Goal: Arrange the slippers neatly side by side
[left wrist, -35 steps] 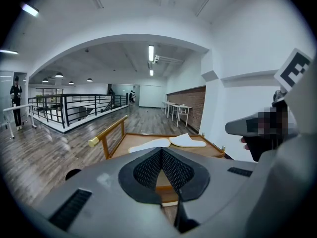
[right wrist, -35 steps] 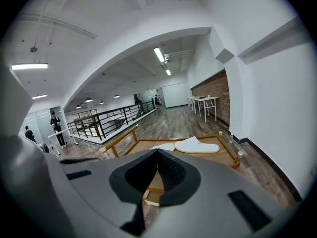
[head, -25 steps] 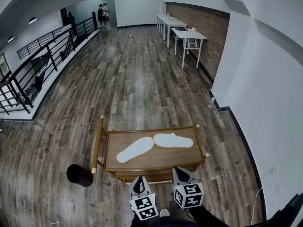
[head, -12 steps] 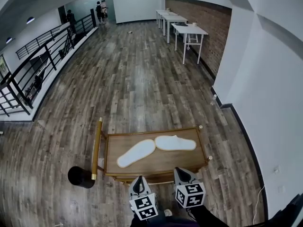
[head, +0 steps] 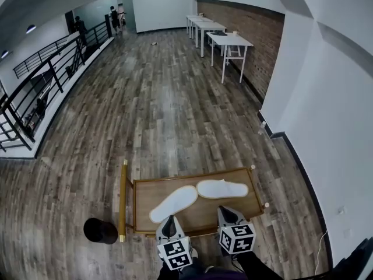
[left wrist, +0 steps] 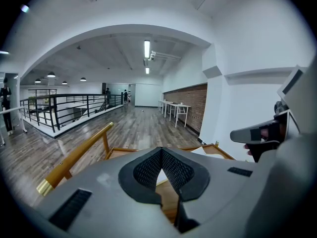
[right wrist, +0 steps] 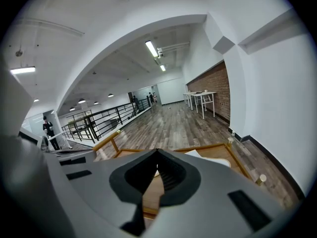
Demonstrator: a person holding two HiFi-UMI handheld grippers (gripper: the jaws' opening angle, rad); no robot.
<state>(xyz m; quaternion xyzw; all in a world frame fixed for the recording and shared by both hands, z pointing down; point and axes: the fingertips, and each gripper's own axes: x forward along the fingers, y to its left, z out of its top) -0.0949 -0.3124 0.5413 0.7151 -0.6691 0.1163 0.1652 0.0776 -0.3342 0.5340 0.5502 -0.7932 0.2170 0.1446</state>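
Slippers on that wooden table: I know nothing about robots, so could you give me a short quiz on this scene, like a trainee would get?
1. True or false: the left slipper and the right slipper already lie parallel on the table.
2. What do the left tongs hold? A) a slipper B) nothing C) a cup
3. Fill in: the right tongs are ___ (open or shut).
Key: 1 false, they meet at an angle; 2 B; 3 shut.
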